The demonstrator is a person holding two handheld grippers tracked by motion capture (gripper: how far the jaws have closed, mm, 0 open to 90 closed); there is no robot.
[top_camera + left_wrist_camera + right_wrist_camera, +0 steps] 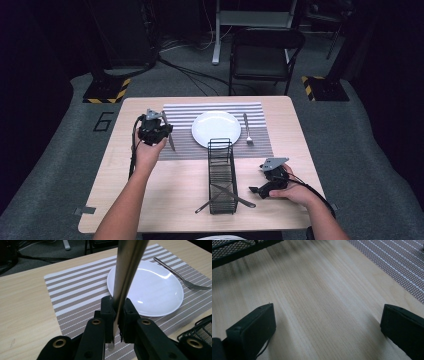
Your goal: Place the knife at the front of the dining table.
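Observation:
My left gripper (156,131) is shut on a silver table knife (169,135), held above the left part of the striped placemat (180,117). In the left gripper view the knife (126,270) rises steeply from between the closed jaws (117,313), its lower end poking out below them. A white plate (216,128) sits mid-mat, with a fork (247,130) lying to its right. My right gripper (259,188) rests at the table's front right, open with nothing between its jaws; bare wood lies between them (327,322).
A black wire basket (221,175) stands lengthwise in front of the plate, with two utensils (225,197) sticking out at its near end. A dark folding chair (265,55) stands behind the table. Bare wood surrounds the mat left and right.

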